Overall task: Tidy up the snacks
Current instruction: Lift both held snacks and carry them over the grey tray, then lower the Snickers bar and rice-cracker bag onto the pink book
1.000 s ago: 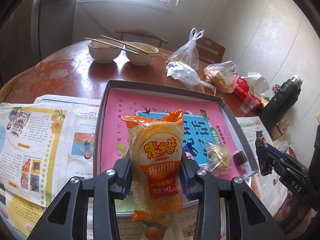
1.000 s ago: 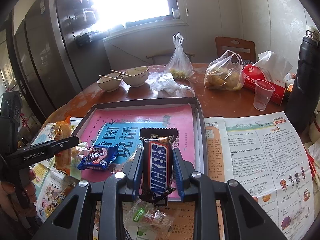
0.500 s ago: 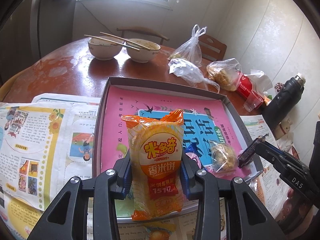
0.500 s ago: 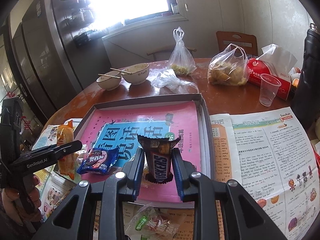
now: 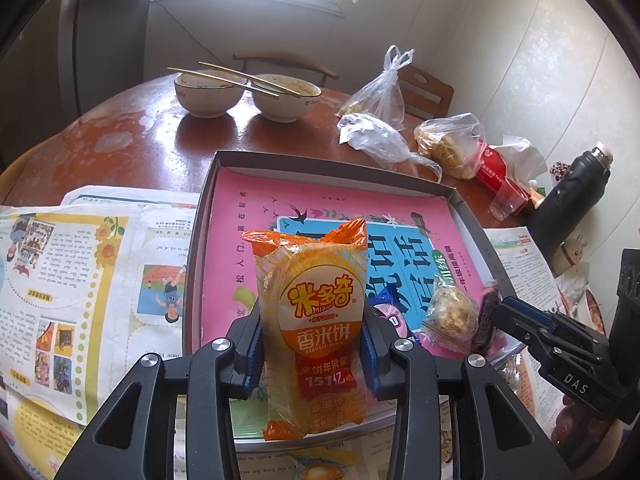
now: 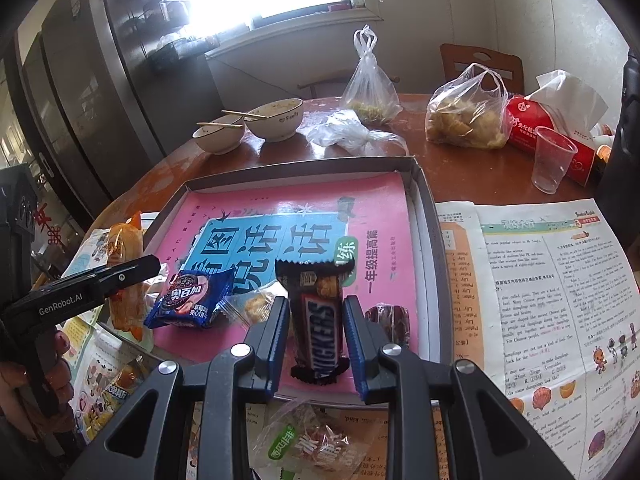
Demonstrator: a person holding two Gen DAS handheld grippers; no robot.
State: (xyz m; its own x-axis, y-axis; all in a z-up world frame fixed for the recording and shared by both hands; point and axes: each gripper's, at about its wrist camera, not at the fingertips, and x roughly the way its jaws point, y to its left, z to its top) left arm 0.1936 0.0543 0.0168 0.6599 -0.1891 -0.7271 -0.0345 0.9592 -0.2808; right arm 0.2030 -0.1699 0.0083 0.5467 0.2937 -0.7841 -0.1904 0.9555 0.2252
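Note:
My left gripper (image 5: pixel 312 344) is shut on an orange rice-cracker packet (image 5: pixel 316 320), held upright over the near edge of the grey tray (image 5: pixel 332 168). The right gripper (image 6: pixel 316 340) is shut on a brown Snickers bar (image 6: pixel 320 320), low over the tray's (image 6: pixel 424 208) pink book cover. Inside the tray lie a blue biscuit packet (image 6: pixel 190 300), a clear-wrapped round pastry (image 5: pixel 450 312) and a dark red wrapped sweet (image 6: pixel 390 318). The right gripper (image 5: pixel 520 322) also shows at the right of the left wrist view, and the left gripper (image 6: pixel 132 270) with its orange packet (image 6: pixel 124 276) at the left of the right wrist view.
Newspapers (image 6: pixel 552 292) flank the tray on the brown round table (image 5: pixel 120 140). A clear candy packet (image 6: pixel 312 440) lies on the paper just before the tray. Farther back stand two bowls with chopsticks (image 5: pixel 248 92), plastic bags (image 6: pixel 464 116), a clear cup (image 6: pixel 554 158), a red tissue pack and a black flask (image 5: pixel 572 192).
The right gripper has lowered with the Snickers bar toward the tray floor, beside the dark sweet. The left gripper and its orange packet have stayed in place.

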